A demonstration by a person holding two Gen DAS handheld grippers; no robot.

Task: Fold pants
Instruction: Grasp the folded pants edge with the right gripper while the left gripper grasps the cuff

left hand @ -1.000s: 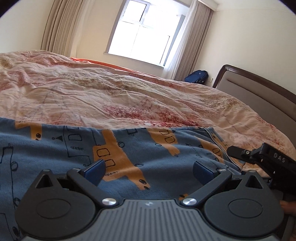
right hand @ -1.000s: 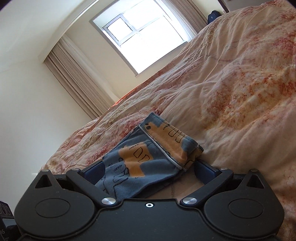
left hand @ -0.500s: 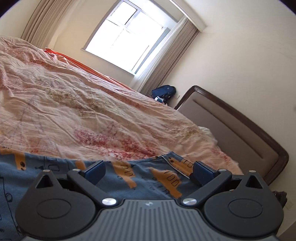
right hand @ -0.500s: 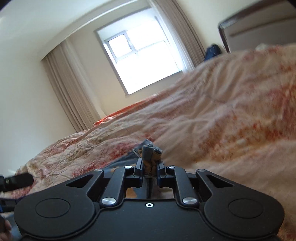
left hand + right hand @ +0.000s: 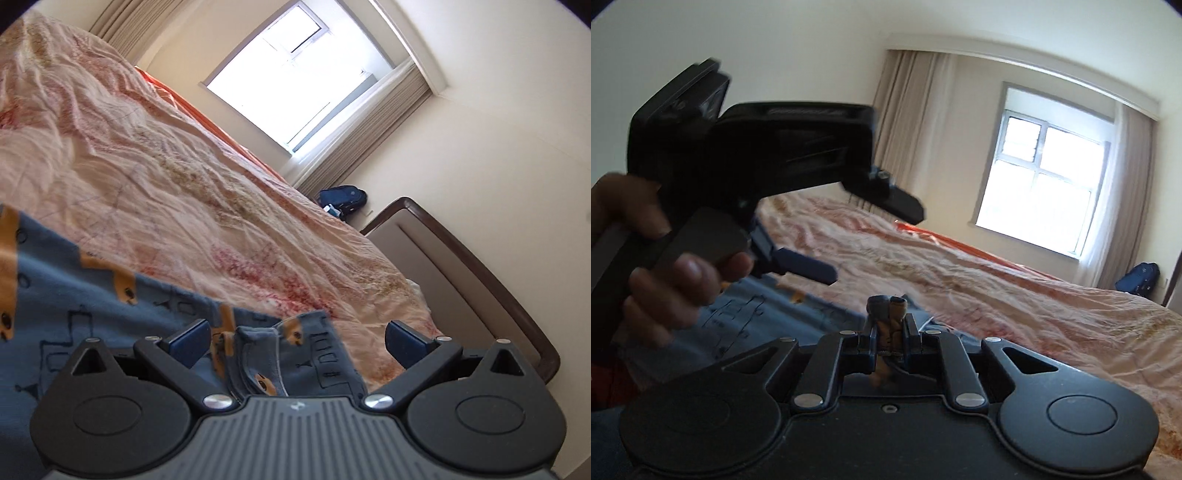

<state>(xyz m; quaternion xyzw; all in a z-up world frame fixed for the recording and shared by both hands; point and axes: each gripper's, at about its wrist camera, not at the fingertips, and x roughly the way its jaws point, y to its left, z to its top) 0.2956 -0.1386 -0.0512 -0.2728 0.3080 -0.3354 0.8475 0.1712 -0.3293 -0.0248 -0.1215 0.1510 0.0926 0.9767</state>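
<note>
The pants (image 5: 92, 314) are blue with orange shapes and black line drawings, and lie on the pink floral bedspread (image 5: 166, 184). My left gripper (image 5: 297, 341) is open, with a bunched fold of the pants between its blue fingertips (image 5: 190, 341), not clamped. My right gripper (image 5: 888, 325) is shut on a pinched edge of the pants (image 5: 888, 314), held just above the bed. In the right wrist view the left gripper (image 5: 798, 267), held by a hand, hovers over the spread pants (image 5: 757, 314) at the left.
A padded headboard (image 5: 461, 288) with a dark wooden frame stands at the right. A bright window (image 5: 295, 81) with curtains is on the far wall. A blue backpack (image 5: 343, 199) sits on the floor beyond the bed.
My right gripper closed on the pants' edge and swung left, lifting it. My left gripper tilted and moved toward the same bunched end, staying open.
</note>
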